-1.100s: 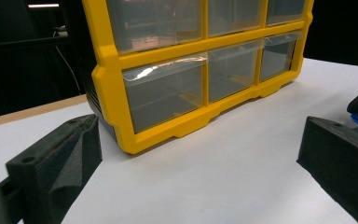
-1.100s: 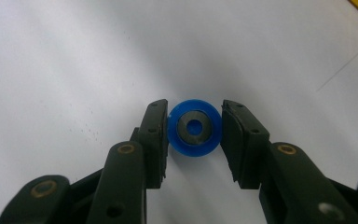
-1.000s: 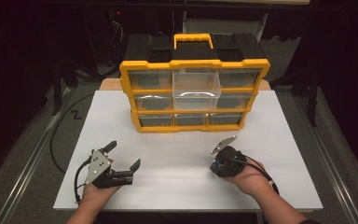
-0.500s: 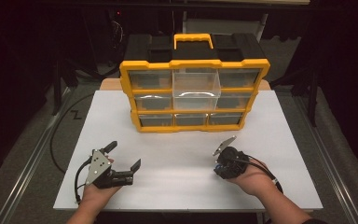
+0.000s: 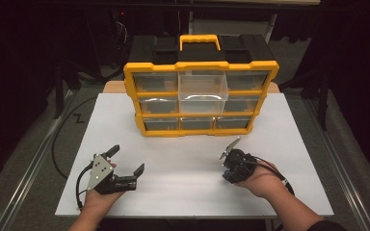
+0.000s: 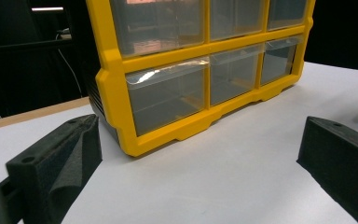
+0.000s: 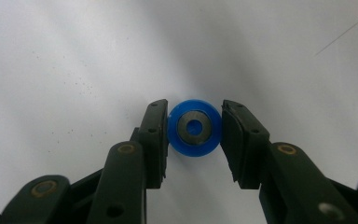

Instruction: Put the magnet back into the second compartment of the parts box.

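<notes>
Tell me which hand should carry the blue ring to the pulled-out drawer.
Right. The right gripper already has its jaws closed against the blue ring; the left gripper rests open on the table, holding nothing.

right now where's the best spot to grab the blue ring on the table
Grip the blue ring across its outer rim, from straight above. It lies flat on the white table, so only the round edge offers opposing sides. The right gripper already has a jaw at each side of it.
</notes>
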A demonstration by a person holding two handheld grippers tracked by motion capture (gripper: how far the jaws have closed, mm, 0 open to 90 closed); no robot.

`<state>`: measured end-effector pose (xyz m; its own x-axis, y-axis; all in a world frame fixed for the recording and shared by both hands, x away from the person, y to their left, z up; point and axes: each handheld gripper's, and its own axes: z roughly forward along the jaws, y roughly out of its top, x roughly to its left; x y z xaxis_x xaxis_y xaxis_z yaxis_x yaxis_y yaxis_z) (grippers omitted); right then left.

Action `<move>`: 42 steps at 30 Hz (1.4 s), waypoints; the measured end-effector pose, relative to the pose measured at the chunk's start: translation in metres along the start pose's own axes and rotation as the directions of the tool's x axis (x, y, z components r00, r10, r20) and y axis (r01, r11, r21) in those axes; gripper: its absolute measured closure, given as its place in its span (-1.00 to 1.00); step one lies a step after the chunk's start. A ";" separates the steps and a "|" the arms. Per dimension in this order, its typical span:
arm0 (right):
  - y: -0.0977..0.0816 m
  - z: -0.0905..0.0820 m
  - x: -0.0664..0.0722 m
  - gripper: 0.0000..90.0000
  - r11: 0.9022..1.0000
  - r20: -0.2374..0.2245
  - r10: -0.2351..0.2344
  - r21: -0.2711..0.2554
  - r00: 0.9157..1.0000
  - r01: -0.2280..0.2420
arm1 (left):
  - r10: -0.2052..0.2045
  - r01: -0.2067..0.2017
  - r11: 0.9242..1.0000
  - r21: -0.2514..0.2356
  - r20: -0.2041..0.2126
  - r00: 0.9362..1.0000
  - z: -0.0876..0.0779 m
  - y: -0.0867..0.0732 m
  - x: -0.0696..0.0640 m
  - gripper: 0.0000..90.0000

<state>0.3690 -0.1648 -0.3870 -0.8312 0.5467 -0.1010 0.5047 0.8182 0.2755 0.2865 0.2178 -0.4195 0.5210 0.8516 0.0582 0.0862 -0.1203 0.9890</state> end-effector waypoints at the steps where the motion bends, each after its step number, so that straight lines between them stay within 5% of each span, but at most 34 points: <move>1: 0.001 -0.001 0.000 0.45 1.000 0.000 -0.001 0.003 1.000 0.001 | 0.000 0.000 1.000 0.000 0.000 1.000 0.000 0.000 0.000 -0.99; 32: 0.020 -0.028 -0.006 0.45 0.995 -0.021 -0.057 0.078 0.998 0.058 | -0.001 0.001 1.000 -0.001 -0.001 1.000 -0.001 0.000 0.001 -0.99; 42: 0.028 -0.049 -0.008 0.45 0.992 -0.039 -0.078 0.093 0.996 0.081 | 0.000 0.000 1.000 -0.007 0.000 1.000 -0.001 0.000 0.000 -0.99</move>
<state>0.3780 -0.1546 -0.3315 -0.8765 0.4738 -0.0851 0.4547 0.8730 0.1765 0.2863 0.2184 -0.4192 0.5208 0.8517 0.0585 0.0805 -0.1172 0.9898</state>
